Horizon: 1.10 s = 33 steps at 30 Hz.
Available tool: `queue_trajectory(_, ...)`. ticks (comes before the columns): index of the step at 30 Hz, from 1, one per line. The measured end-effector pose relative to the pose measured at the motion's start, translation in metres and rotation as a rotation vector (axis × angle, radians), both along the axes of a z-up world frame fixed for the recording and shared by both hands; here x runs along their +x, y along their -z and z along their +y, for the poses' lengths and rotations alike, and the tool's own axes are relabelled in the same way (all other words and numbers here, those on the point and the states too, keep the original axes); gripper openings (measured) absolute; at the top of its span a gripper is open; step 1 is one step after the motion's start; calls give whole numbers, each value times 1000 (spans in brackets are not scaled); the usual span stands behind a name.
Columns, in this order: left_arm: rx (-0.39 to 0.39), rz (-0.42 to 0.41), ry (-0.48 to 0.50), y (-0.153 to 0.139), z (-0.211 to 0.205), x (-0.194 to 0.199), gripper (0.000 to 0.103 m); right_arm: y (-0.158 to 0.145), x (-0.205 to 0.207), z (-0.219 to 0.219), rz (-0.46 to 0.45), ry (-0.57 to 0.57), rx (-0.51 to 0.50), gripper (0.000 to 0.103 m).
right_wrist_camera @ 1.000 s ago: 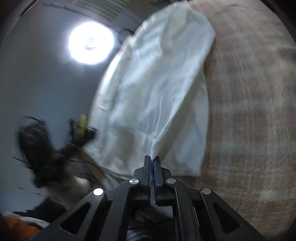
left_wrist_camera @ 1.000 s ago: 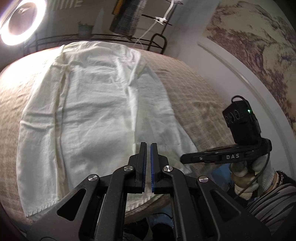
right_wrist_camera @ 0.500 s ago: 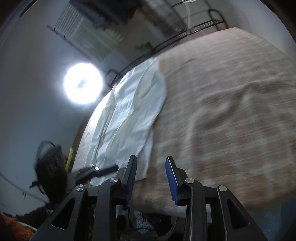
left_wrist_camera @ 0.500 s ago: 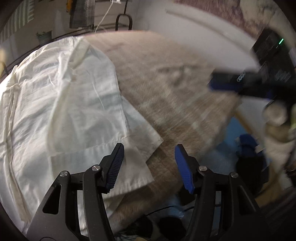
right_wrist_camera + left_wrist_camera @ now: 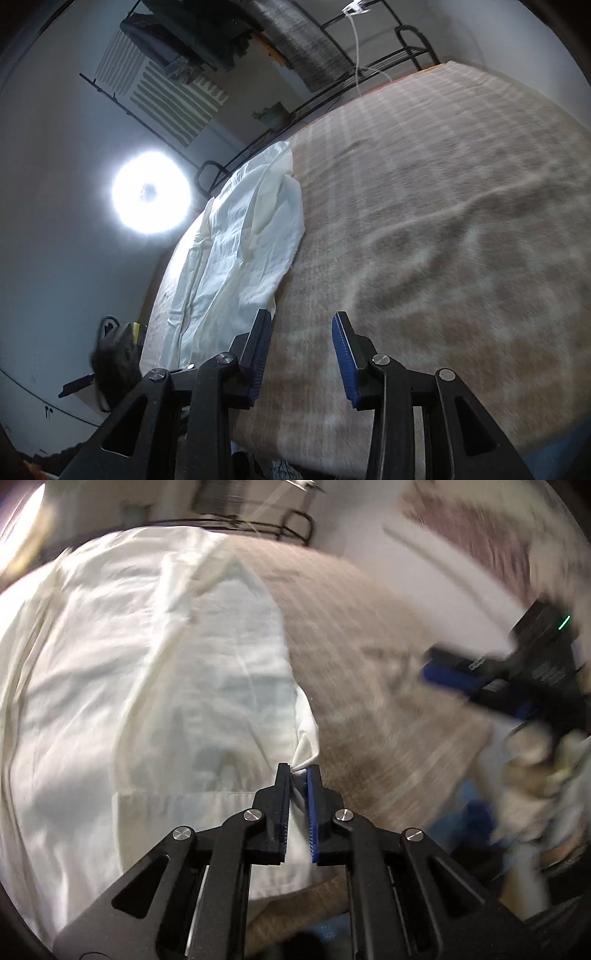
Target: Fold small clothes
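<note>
A white garment lies spread over the left part of a bed with a beige checked blanket. My left gripper is at the garment's near right corner. Its jaws are closing, and the pads pinch a bunched bit of the hem. In the right wrist view the same garment lies to the left. My right gripper hovers above the bare blanket beside the garment's edge. Its jaws are opening with nothing between them. A gloved hand shows blurred at the right of the left wrist view.
A bright ring light shines beyond the bed's far left side. A black metal rack with hanging cloth stands behind the bed. A white wall with a patterned picture borders the right side. The bed's near edge drops off just below both grippers.
The left gripper opened, shifted to the garment's right corner and closed on the hem. The right gripper let go of the cloth, opened, rose and swung right over the bare blanket.
</note>
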<state>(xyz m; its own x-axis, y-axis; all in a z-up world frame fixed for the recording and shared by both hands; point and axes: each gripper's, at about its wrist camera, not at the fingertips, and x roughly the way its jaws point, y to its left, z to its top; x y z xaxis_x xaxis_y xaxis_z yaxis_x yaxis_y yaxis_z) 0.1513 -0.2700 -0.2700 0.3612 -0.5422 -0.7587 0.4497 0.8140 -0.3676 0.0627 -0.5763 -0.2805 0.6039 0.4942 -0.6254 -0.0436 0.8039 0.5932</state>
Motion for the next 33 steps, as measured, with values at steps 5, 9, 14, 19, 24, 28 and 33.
queue_trajectory(5, -108, 6, -63, -12, 19, -9, 6, 22, 51, 21, 30, -41, 64, 45)
queue_trajectory(9, -142, 17, -70, -14, 21, -7, 6, 47, 104, 39, 70, -57, 214, 65)
queue_trajectory(14, -223, 51, -54, -17, 26, 0, 6, 72, 154, 64, 118, -60, 295, 47)
queue_trajectory(19, -316, 94, -54, -14, 31, 9, 6, 73, 189, 82, 178, -20, 171, 0)
queue_trajectory(24, -400, 124, -61, -6, 50, 15, 6, 15, 189, 118, 106, -50, -182, 0)
queue_trajectory(28, -406, 147, -78, 0, 70, 17, 5, 11, 196, 156, 155, -93, -409, 0)
queue_trajectory(33, -385, 93, -100, -6, 99, 11, 4, 1, 203, 191, 171, -109, -513, 0)
